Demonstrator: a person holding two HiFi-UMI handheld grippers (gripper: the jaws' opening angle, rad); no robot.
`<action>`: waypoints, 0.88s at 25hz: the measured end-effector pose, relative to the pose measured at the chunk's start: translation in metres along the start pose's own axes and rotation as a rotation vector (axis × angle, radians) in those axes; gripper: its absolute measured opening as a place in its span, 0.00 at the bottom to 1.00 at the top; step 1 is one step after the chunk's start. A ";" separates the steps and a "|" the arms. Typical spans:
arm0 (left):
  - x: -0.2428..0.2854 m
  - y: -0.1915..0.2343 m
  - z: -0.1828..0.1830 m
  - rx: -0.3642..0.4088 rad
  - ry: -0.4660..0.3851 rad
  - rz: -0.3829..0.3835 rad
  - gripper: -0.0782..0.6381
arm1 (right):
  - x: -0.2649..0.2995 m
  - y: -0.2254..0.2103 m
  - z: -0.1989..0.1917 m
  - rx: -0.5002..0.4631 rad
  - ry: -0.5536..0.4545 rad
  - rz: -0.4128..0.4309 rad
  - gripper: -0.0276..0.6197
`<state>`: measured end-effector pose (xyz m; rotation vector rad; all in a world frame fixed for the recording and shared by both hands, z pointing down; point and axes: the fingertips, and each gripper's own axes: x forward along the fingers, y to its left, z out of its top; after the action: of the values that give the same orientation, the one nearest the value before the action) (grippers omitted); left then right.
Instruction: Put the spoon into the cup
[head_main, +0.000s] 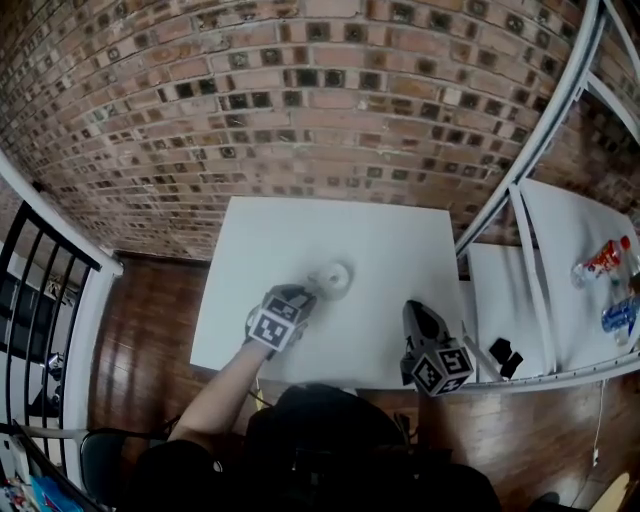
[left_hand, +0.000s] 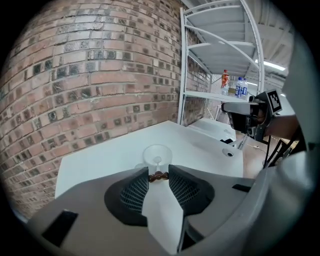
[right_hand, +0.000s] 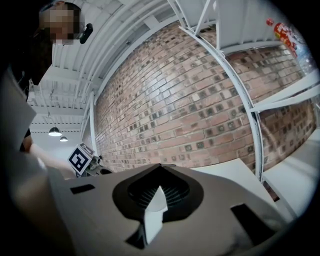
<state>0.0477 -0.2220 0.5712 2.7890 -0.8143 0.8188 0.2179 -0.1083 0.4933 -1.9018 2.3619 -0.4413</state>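
A small translucent white cup (head_main: 333, 278) stands upright near the middle of the white table (head_main: 270, 240). My left gripper (head_main: 312, 290) reaches it from the near left, pointing downward. In the left gripper view its jaws (left_hand: 158, 172) are shut on the brown beaded handle of the spoon (left_hand: 158, 175). The spoon's pale end shows against the cup (left_hand: 157, 152) just ahead; I cannot tell whether it is inside. My right gripper (head_main: 412, 305) hovers at the table's near right edge, away from the cup. Its jaws (right_hand: 160, 167) meet at the tips with nothing between them.
A brick wall (head_main: 300, 100) backs the table. A white shelf rack (head_main: 530, 160) stands to the right, with bottles (head_main: 603, 260) on a shelf and small black objects (head_main: 505, 357) on a lower surface. A black railing (head_main: 30, 290) runs along the left. The floor is wood.
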 end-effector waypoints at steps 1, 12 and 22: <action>0.003 0.000 0.002 0.000 0.007 -0.005 0.28 | -0.001 0.000 0.000 0.001 -0.001 -0.002 0.05; 0.043 -0.007 0.008 -0.009 0.056 -0.036 0.28 | -0.012 -0.010 -0.003 0.009 0.000 -0.035 0.05; 0.050 -0.004 0.010 -0.043 0.010 -0.026 0.28 | -0.014 -0.011 -0.001 -0.003 0.007 -0.045 0.05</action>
<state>0.0897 -0.2444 0.5900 2.7497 -0.7823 0.8002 0.2317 -0.0964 0.4956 -1.9615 2.3299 -0.4488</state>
